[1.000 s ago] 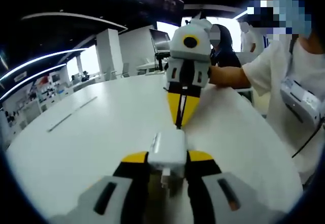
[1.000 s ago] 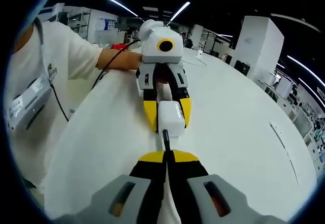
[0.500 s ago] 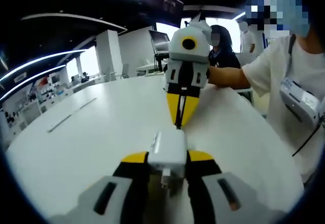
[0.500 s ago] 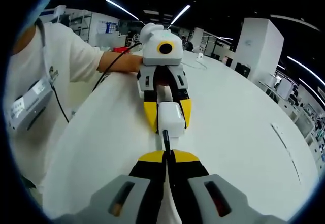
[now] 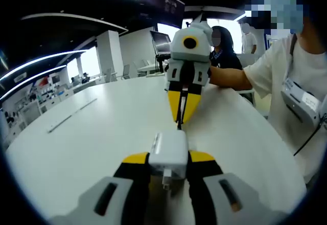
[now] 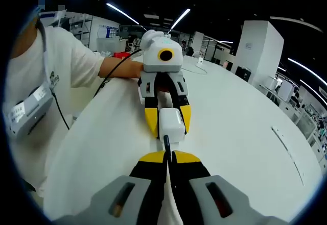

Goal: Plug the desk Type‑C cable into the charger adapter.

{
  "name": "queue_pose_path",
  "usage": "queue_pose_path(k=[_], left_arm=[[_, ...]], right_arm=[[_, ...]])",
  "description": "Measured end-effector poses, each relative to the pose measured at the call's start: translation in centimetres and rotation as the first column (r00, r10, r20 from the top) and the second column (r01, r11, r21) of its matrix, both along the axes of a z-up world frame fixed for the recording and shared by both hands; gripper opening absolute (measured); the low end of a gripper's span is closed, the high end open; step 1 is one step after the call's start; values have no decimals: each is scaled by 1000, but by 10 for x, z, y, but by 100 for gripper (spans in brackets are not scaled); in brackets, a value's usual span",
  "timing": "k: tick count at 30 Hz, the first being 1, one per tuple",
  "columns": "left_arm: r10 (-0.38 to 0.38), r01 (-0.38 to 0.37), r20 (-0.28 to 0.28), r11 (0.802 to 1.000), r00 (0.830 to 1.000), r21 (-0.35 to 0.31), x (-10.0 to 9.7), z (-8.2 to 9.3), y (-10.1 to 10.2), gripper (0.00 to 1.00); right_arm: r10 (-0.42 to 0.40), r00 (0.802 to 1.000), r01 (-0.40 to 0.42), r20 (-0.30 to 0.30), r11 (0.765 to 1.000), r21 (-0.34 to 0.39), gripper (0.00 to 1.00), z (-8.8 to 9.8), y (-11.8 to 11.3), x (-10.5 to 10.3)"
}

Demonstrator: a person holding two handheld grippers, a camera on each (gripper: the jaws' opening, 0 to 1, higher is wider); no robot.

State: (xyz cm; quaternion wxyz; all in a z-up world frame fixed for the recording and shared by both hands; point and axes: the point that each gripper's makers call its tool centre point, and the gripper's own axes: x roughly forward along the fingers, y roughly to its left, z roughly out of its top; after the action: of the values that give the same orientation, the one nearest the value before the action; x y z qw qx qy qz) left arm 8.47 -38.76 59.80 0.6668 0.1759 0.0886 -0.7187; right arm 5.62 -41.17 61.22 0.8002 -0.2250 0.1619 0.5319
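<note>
left hand-held gripper (image 5: 168, 159): jaws clamped on both sides of the white charger adapter (image 5: 168, 149), above the white table (image 5: 92, 138) | right hand-held gripper (image 6: 167, 157): jaws pressed together on the dark Type-C cable (image 6: 166, 142), plug tip at the adapter's facing end | a person's hand (image 5: 213, 75) behind it

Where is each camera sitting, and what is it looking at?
Left gripper view: rides the left gripper, looking along its jaws, shut on the white charger adapter, toward the right gripper; the person's forearm and shirt show.
Right gripper view: rides the right gripper, jaws shut on the dark cable plug, facing the left gripper; sleeve and badge show.
Shared: both grippers, the adapter, the white table.
</note>
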Motion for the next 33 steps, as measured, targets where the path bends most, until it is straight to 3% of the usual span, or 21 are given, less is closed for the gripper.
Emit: queue_pose_path(k=[19, 25, 33], left_arm=[[-3, 3, -1, 1000, 1000, -4, 1, 0, 1, 27], [4, -4, 1, 1000, 1000, -3, 4, 0, 3, 27], [3, -3, 2, 1000, 1000, -3, 5, 1, 5, 27]], right_arm=[[-3, 1000, 3, -10, 1000, -5, 11, -4, -4, 1], [-22, 1000, 22, -19, 1000, 12, 17, 0, -12, 4], [-66, 998, 66, 13, 998, 7, 23, 3, -32, 3]])
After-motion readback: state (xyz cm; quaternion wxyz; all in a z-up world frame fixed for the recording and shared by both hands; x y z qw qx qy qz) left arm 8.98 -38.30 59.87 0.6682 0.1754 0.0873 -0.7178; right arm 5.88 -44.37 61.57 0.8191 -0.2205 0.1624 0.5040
